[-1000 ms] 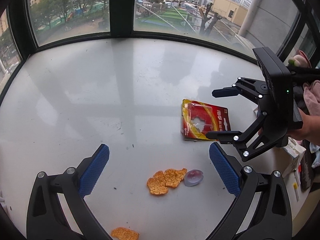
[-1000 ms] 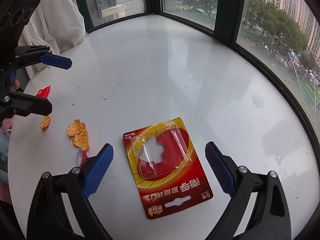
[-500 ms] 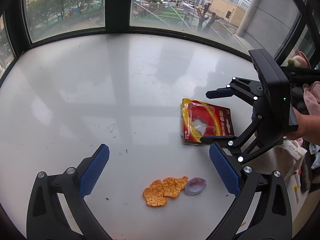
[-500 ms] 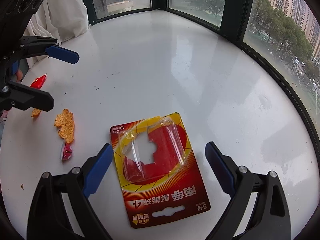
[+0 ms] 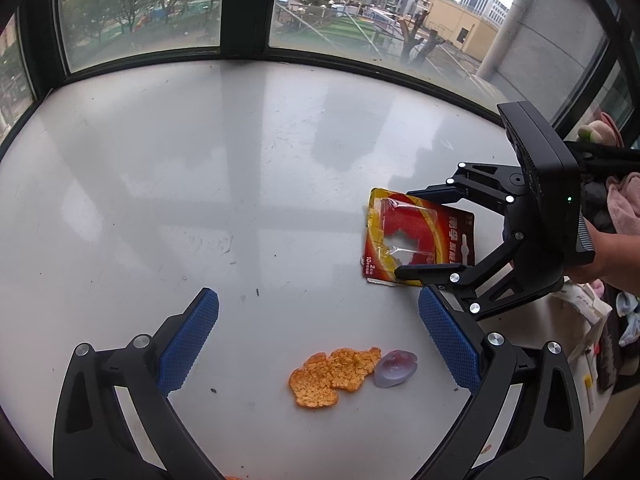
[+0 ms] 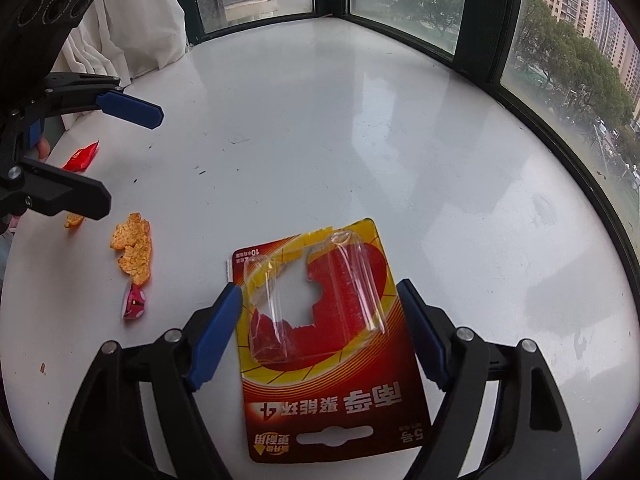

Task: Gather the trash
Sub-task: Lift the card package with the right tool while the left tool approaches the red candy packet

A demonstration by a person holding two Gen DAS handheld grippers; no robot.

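Note:
A torn red and yellow blister card (image 6: 320,336) lies flat on the white table (image 6: 360,140). My right gripper (image 6: 320,312) is open, its blue pads on either side of the card, apart from its edges. In the left wrist view the card (image 5: 416,236) lies between the right gripper's (image 5: 408,232) fingers. My left gripper (image 5: 316,324) is open and empty above an orange cracker piece (image 5: 332,372) and a small clear cup (image 5: 394,368).
The cracker (image 6: 134,248), a small cup with a red lid (image 6: 134,302), an orange crumb (image 6: 74,220) and a red wrapper (image 6: 82,156) lie at the table's left. Windows ring the far edge. White curtain (image 6: 120,32) hangs back left. Clutter (image 5: 588,320) sits off the table's right edge.
My right gripper has moved forward over the blister card, which now lies between its pads. My left gripper has shifted slightly, so the cracker sits lower in its view.

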